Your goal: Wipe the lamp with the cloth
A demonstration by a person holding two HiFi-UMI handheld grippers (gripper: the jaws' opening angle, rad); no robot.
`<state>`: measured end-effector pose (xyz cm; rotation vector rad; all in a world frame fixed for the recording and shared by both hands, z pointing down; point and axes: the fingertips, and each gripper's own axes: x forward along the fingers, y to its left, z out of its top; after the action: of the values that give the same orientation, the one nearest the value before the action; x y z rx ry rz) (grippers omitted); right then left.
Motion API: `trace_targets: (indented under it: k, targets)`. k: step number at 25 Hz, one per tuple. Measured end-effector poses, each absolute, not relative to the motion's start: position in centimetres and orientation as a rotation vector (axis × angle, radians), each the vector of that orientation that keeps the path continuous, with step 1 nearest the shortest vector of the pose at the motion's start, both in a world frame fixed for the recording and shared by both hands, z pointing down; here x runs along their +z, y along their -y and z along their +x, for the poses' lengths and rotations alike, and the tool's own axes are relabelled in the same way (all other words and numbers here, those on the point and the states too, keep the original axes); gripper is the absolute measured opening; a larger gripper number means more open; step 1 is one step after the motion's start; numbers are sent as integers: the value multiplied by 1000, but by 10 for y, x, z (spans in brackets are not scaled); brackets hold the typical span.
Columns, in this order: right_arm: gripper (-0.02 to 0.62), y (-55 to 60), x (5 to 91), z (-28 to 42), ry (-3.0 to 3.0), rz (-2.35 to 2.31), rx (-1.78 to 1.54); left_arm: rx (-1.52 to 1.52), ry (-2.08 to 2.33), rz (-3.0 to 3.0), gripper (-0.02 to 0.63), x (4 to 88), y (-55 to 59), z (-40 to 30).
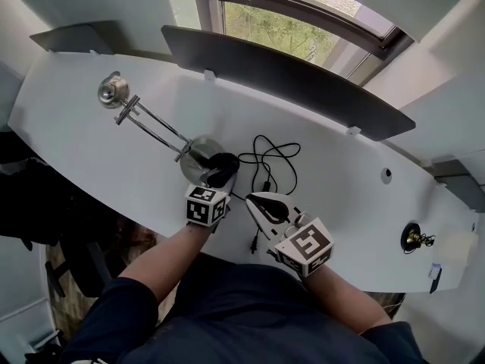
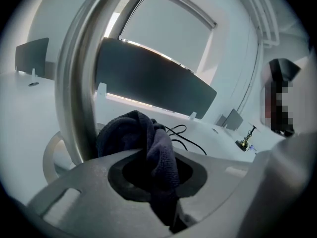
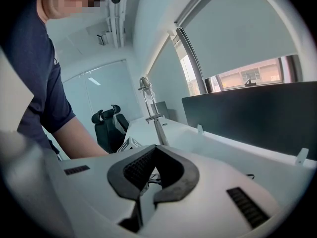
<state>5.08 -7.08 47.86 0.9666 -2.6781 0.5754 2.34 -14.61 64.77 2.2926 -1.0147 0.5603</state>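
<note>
Lamp (image 1: 158,129) stands on the white desk (image 1: 68,120), its long arm slanting from the base (image 1: 197,156) at centre up to the head in the upper left. Your left gripper (image 1: 221,179) is clamped on the dark cloth (image 1: 222,167), right against that base and nearer than the other gripper. The unwiped arm runs up-left from it. Your right gripper (image 1: 256,200) waits lower right beside the cable (image 1: 273,158), jaws together on nothing.

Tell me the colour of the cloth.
The cloth is dark navy, almost black; clearest in the left gripper view.
</note>
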Motion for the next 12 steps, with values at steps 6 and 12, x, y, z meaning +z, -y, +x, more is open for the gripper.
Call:
trace_targets:
  k: [6,12]
  targets:
    - [10,72,476,43,2693,951,577,612,913,2423,63,632,122,42]
    - [11,69,478,32,2692,923,577,572,955,2352,63,638,128,21]
